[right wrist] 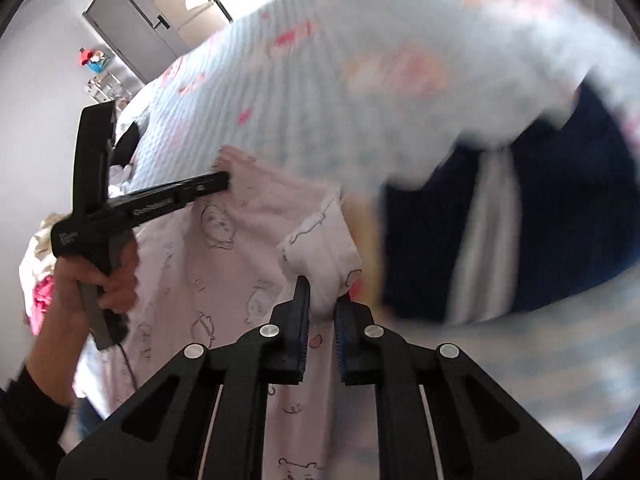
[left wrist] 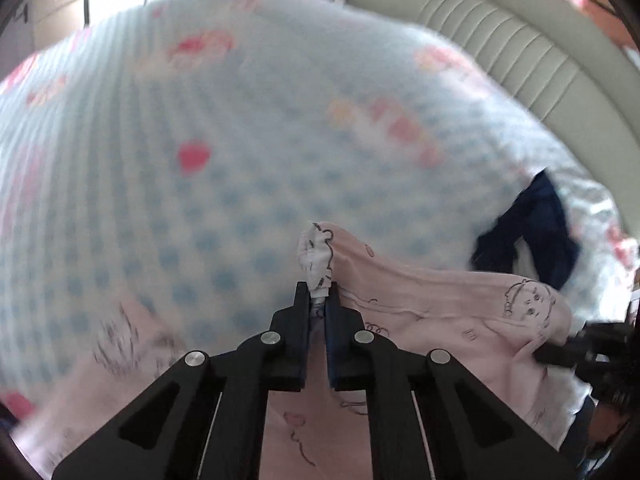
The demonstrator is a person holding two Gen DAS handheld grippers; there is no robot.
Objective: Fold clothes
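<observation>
A: Where is the garment?

B: The pink garment (left wrist: pixel 448 304) with small cartoon line drawings hangs stretched between the two tools, above a bed covered by a blue-and-white checked bedspread (left wrist: pixel 224 152) printed with pink and red figures.

A: What is the left tool doing?

B: The left tool (left wrist: pixel 319 294) has its jaws pressed together on a white-lined edge of the garment, which pokes up just past the fingertips. From the right wrist view, the left hand (right wrist: pixel 102 280) grips that tool's handle, and its tip meets the far corner of the cloth.

A: And the right tool?

B: The right tool (right wrist: pixel 322 300) pinches a bunched fold of the same garment, the pads clamped on either side of the cloth.

A: Anything else nearby?

B: A dark navy garment (right wrist: pixel 540 216) lies on the bedspread to the right, partly under a blurred fold of bedding. A pale padded headboard (left wrist: pixel 500 36) curves behind the bed.
</observation>
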